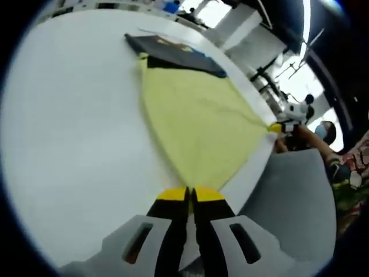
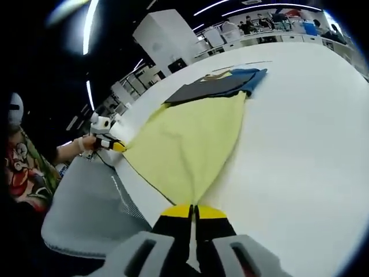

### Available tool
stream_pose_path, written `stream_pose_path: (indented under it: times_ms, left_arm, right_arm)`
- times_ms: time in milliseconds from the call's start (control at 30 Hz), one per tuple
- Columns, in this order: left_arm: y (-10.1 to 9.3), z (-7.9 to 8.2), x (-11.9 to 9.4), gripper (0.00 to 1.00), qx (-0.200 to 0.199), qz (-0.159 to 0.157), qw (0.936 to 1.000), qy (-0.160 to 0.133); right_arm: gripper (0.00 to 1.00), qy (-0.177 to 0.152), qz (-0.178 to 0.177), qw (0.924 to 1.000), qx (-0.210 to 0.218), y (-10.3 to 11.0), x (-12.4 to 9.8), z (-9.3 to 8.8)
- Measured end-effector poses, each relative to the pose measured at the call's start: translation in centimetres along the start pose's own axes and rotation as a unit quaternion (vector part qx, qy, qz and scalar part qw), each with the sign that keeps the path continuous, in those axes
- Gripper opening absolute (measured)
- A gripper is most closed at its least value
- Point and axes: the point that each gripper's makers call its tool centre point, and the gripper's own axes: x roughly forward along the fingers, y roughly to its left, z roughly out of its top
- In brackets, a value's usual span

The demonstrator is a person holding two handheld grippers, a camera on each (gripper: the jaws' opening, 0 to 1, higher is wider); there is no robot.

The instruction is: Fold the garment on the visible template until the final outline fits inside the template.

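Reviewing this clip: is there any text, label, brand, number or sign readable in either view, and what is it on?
No readable text in either view.
The yellow garment is plain, with no print or tag showing.
The dark template bears a small orange mark, too blurred to read.
The left gripper and right gripper carry yellow tips but no lettering.
The white table is unmarked.

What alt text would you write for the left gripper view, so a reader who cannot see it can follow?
The left gripper, jaws shut, pinches one corner of a yellow garment spread across a white table. The right gripper holds the garment's other near corner at the table edge. The garment's far end lies on a dark template.
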Motion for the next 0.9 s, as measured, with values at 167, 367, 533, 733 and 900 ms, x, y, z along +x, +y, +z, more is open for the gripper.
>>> stream_pose_path:
  times_ms: [167,367,533,733,900]
  left_arm:
    - [-0.9,-1.0,-0.4,0.0,0.009,-0.006,0.9998,0.017]
    - [-1.7,-2.1,-0.8,0.0,0.003,-0.023,0.9991,0.036]
    - [-2.6,-2.8,-1.3,0.0,-0.002,-0.033,0.9985,0.043]
    - [-2.8,-3.7,-1.9,0.0,-0.015,-0.04,0.998,0.047]
    - [-3.7,-2.9,-2.6,0.0,-0.031,-0.06,0.9974,0.025]
  right_arm:
    - [0.0,0.007,0.02,0.9992,0.033,1.1,-0.4,-1.2]
    - [0.0,0.019,0.028,0.9983,0.048,1.8,-0.9,-2.5]
    - [0.0,0.024,0.037,0.9973,0.06,2.6,-1.4,-2.8]
    - [0.0,0.021,0.057,0.9944,0.087,3.4,-2.1,-3.1]
    - [0.0,0.008,0.069,0.9922,0.104,4.0,-2.7,-2.4]
